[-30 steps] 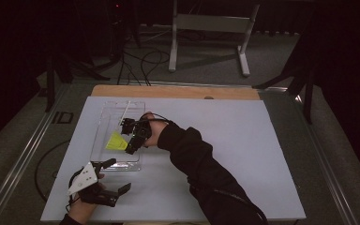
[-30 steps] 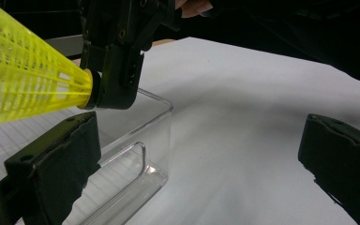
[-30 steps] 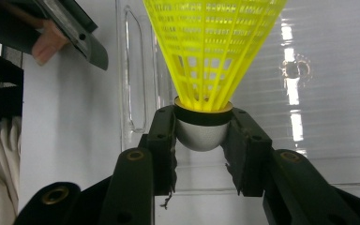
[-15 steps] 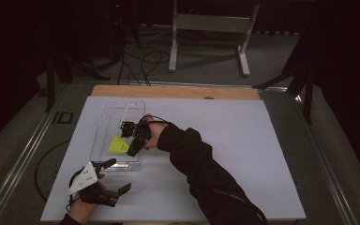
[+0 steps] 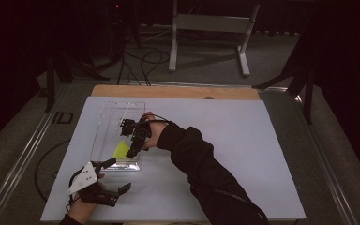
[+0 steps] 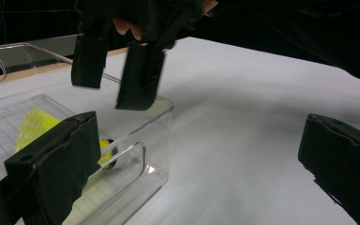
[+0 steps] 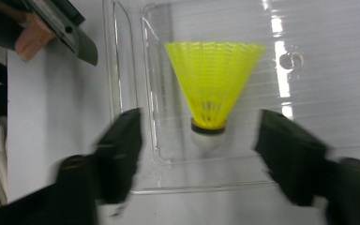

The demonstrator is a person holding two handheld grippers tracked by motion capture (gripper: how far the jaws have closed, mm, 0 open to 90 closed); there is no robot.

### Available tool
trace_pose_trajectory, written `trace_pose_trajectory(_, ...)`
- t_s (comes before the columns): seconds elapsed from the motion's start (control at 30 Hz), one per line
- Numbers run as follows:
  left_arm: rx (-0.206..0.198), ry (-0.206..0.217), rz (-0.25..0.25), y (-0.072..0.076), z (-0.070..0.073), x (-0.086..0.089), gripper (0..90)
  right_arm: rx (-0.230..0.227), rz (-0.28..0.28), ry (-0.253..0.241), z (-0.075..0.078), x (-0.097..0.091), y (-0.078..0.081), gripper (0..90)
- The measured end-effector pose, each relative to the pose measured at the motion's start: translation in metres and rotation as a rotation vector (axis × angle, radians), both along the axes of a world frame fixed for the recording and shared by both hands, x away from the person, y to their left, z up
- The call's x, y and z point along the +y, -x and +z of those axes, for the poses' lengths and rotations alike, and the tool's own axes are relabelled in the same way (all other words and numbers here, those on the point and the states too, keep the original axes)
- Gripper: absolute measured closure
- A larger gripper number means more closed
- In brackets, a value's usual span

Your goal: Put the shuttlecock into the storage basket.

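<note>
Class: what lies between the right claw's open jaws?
In the right gripper view, the yellow shuttlecock lies in the clear tray, between the right claw's just-opened jaws, untouched.

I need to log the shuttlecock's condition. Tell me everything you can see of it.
The shuttlecock has a yellow mesh skirt that looks like plastic, a dark band and a whitish rounded cap. It looks undamaged. It lies on the floor of the clear tray, near one end. The right tongs hang open above it, their jaws clear of it.
</note>
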State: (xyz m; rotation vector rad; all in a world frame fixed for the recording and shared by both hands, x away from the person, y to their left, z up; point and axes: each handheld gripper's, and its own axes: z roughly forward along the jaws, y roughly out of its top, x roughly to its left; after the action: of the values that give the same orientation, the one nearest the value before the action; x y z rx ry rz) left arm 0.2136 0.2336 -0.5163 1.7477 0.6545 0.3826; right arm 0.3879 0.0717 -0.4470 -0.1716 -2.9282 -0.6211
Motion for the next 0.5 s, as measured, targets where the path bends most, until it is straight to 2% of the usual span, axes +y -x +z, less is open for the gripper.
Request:
trace_pose_trajectory(0.03, -0.001, 0.0, 0.001, 0.0, 0.0001, 0.0001, 0.3, 0.0, 0.0, 0.0, 0.0, 0.0, 0.0, 24.4)
trace_pose_trajectory(0.1, -0.001, -0.001, 0.0, 0.0, 0.0001, 0.0, 0.3, -0.031, -0.002, 0.026, 0.0013, -0.0003, 0.0028, 11.9)
trace_pose_trajectory(0.17, 0.004, -0.003, -0.001, -0.0002, -0.0003, -0.0004, 0.3, -0.039, 0.003, 0.037, 0.0009, -0.0008, 0.0033, 9.6)
trace_pose_trajectory(0.5, 0.004, -0.008, -0.003, -0.0006, -0.0004, -0.0005, 0.3, -0.044, -0.007, 0.043, 0.0036, -0.0047, 0.0031, 7.7)
